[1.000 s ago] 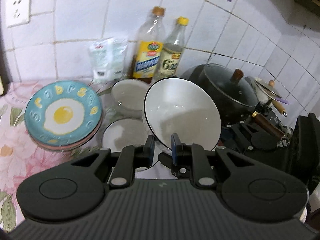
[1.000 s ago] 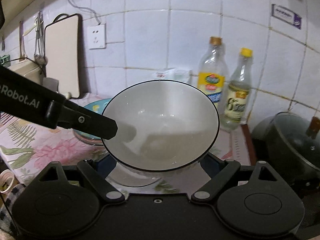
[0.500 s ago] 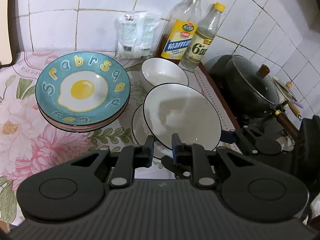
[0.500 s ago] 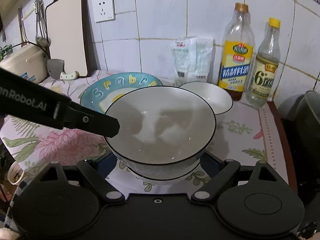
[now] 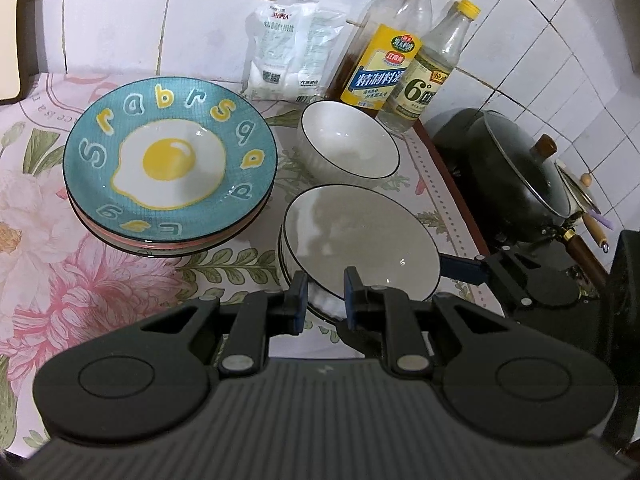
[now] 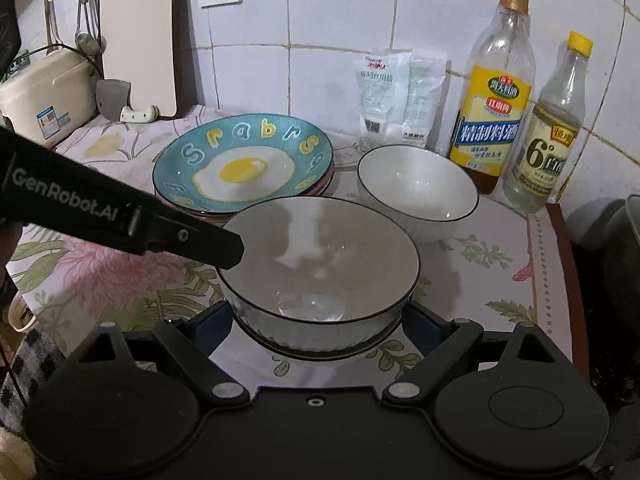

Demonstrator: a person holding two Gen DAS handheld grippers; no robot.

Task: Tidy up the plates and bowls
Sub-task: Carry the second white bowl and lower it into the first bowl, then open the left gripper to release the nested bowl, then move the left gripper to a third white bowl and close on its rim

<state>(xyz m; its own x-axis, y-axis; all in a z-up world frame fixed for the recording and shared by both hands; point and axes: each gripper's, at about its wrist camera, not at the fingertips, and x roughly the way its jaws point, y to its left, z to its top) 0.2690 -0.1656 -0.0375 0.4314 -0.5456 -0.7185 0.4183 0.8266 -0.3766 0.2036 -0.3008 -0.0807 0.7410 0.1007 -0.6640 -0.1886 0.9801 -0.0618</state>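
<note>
You are in a home kitchen: tiled wall (image 6: 320, 20), condiment bottles (image 6: 494, 112), covered wok (image 5: 516, 168), cutting board (image 6: 138, 36).

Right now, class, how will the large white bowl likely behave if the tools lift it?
The bowl looks glazed, so probably slippery. It seems nested in another, so lifting may drag that along. Likely ceramic: rigid, breakable.
</note>
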